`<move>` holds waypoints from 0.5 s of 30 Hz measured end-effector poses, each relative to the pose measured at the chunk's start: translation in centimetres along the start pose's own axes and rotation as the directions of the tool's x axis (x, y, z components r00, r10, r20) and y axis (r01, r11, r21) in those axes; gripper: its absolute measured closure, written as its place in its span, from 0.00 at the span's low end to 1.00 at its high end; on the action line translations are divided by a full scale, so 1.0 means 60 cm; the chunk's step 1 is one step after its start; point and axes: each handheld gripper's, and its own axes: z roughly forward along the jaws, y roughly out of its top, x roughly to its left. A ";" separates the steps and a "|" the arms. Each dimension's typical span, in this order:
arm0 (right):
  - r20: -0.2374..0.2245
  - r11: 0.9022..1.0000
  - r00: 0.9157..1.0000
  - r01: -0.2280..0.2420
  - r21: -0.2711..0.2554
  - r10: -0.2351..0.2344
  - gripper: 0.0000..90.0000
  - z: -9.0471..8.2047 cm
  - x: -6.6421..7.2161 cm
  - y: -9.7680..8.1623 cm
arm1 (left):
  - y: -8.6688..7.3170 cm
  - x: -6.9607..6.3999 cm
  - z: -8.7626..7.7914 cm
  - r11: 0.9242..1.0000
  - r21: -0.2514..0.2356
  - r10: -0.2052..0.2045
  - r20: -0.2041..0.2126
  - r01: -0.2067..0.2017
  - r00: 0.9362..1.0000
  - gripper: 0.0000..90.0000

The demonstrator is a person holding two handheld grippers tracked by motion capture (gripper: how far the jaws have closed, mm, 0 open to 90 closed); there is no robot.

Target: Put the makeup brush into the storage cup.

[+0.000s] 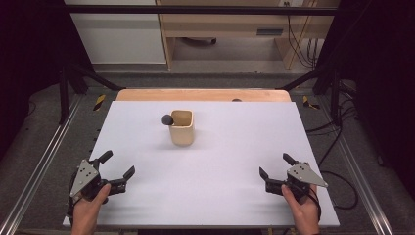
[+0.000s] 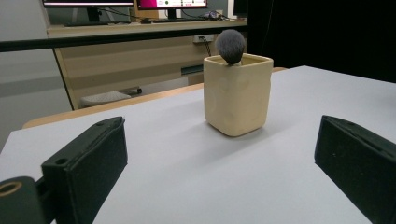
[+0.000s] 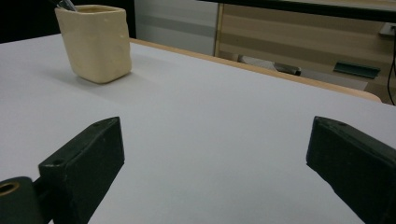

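Note:
A cream square cup (image 1: 182,128) stands on the white table (image 1: 230,161), a bit left of centre and toward the far side. A brush with a dark grey fluffy head (image 1: 167,119) leans out over the cup's left rim. In the left gripper view the cup (image 2: 237,94) is ahead with the brush head (image 2: 230,45) above its rim. The right gripper view has the cup (image 3: 95,42) at the upper left. My left gripper (image 1: 117,168) rests open near the front left corner. Near the front right, my right gripper (image 1: 276,166) is open too. Both are empty.
A wooden strip (image 1: 203,95) runs along the table's far edge. Beyond it stand wooden furniture and a white cabinet (image 1: 117,32). Metal rails (image 1: 39,166) flank the table, and cables (image 1: 337,132) lie on the floor at the right.

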 end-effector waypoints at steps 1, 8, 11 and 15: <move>0.002 1.000 1.000 -0.003 -0.002 0.003 0.05 0.000 -0.001 -0.001 | -0.005 -0.001 0.002 1.000 0.004 -0.004 0.004 0.003 1.000 0.03; 0.020 1.000 1.000 -0.010 -0.017 0.010 0.04 -0.005 -0.013 -0.007 | -0.013 -0.008 0.005 1.000 0.002 -0.003 0.006 0.003 1.000 0.02; 0.029 1.000 0.999 -0.015 -0.025 0.016 0.04 -0.007 -0.018 -0.011 | -0.014 -0.010 0.006 1.000 0.000 0.000 0.006 0.000 1.000 0.02; 0.035 0.999 0.999 -0.022 -0.034 0.023 0.03 -0.009 -0.022 -0.014 | -0.016 -0.014 0.007 1.000 -0.005 0.001 0.006 -0.001 1.000 0.02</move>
